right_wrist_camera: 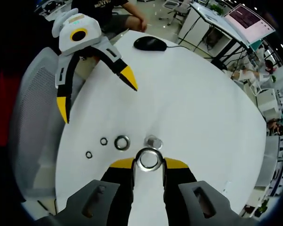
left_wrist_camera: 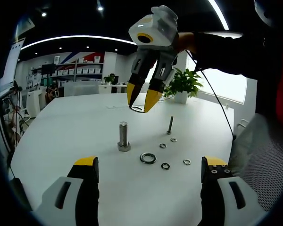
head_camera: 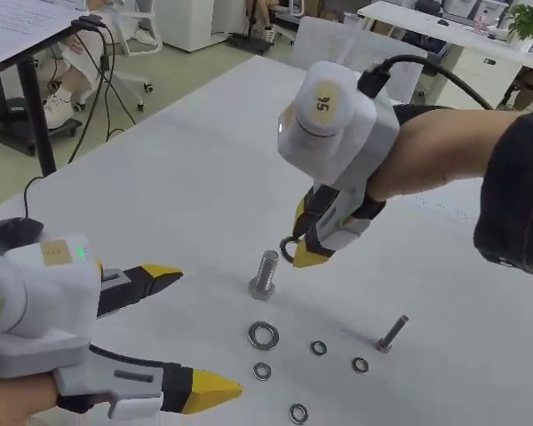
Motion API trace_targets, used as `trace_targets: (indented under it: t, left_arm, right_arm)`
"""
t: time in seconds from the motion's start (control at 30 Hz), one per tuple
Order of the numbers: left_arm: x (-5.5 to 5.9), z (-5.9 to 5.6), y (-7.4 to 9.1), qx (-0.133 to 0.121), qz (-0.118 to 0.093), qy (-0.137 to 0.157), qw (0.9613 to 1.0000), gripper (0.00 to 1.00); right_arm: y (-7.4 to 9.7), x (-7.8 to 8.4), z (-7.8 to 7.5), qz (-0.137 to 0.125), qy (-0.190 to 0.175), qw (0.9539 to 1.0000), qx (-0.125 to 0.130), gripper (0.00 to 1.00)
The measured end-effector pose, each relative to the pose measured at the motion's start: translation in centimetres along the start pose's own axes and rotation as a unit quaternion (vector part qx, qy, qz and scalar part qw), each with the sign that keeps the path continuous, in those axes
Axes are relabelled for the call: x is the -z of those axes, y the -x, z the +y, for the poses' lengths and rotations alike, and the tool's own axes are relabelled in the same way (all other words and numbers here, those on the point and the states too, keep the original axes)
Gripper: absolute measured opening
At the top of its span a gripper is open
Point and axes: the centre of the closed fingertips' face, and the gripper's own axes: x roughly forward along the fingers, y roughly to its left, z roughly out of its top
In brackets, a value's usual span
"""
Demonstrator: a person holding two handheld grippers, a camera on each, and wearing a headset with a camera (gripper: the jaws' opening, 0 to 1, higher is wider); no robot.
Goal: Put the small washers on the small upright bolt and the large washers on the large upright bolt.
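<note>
Left tool [head_camera: 202,328]: nearest, low over the front left of the surface [head_camera: 178,177], jaws spread wide with nothing between them.
Loose washers: one large washer [head_camera: 263,335] and four small washers [head_camera: 319,348] lie flat just beyond the left tool's tips, apart from one another.
Large bolt [head_camera: 265,273]: upright on its head, just behind the loose large washer.
Right tool [head_camera: 304,256]: jaws pinching a held washer [right_wrist_camera: 149,159], also large, above and slightly right of the large bolt's top, not touching it.
Small bolt [head_camera: 393,333]: to the right, well apart from the large bolt.
Open room: bare white surface beyond and left of the bolts.
Edges: a mouse [head_camera: 9,232] sits at the left edge and a mesh chair [head_camera: 338,40] at the far end.
</note>
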Motion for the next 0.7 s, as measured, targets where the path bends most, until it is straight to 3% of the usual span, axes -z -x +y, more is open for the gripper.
trace_targets:
  t: [0.3,0.7]
  left_arm:
    - [0.0,0.1,0.3,0.0,-0.001,-0.002,1.0,0.9]
    - [0.1,0.1,0.3,-0.002,0.001,0.002,1.0,0.89]
  right_arm:
    - [-0.9,-1.3,-0.7,0.002,0.009,0.9999,-0.012,0.23]
    - [-2.5,-1.7,-0.6,0.01,0.01,0.9993,-0.033,0.23]
